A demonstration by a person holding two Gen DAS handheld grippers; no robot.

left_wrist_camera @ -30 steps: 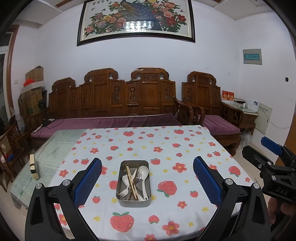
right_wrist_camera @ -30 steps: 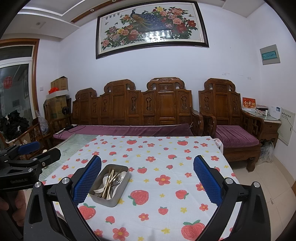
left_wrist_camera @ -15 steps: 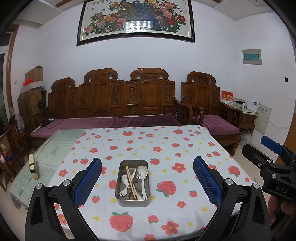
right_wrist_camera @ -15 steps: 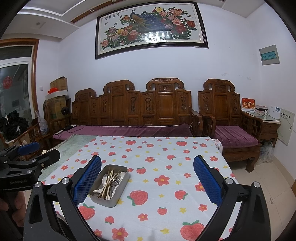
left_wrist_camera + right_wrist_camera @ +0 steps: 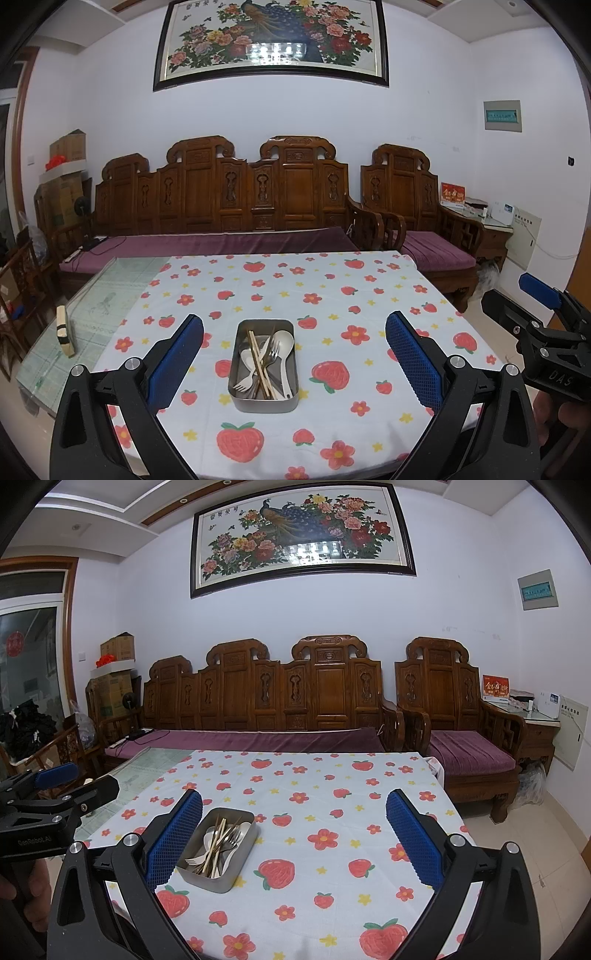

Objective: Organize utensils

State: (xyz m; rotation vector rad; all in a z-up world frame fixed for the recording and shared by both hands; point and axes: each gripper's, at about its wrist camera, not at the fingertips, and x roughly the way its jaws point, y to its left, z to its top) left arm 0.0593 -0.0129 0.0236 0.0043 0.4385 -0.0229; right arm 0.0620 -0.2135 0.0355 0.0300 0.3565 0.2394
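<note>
On the bench (image 5: 373, 291), which wears a white cloth printed with strawberries and flowers, a metal tin (image 5: 263, 363) sits toward the near edge. Seen from the left wrist camera it lies straight ahead at twelve o'clock, between the two blue pads of the left gripper (image 5: 294, 363), though well beyond them and untouched. Its long side runs away from the viewer. Inside lie the utensils in a loose heap: a pair of wooden chopsticks (image 5: 258, 363) crossing a metal fork (image 5: 272, 350), a pale spoon (image 5: 283, 341) with its bowl at the far end, and a pale plastic fork (image 5: 246, 380) with its tines toward the near left corner. There may be a second spoon under the pile, but the tangle is too dense to be sure.

From the right wrist camera the tin (image 5: 218, 849) shows at about ten o'clock, just beside the left pad of the right gripper (image 5: 294, 843), with the chopsticks (image 5: 214, 843) leaning along its length. Both grippers hang above the near edge of the bench with their jaws spread wide and nothing between them. Each appears at the edge of the other's view, the right gripper (image 5: 532, 310) at three o'clock and the left gripper (image 5: 62, 786) at nine o'clock, each with part of a hand beneath it.

Past the cloth at ten o'clock the bare glass top (image 5: 92, 306) carries a small block (image 5: 64, 332) near its edge. A carved wooden sofa (image 5: 236, 199) with purple cushions stands behind, under a framed peacock painting (image 5: 273, 37).
</note>
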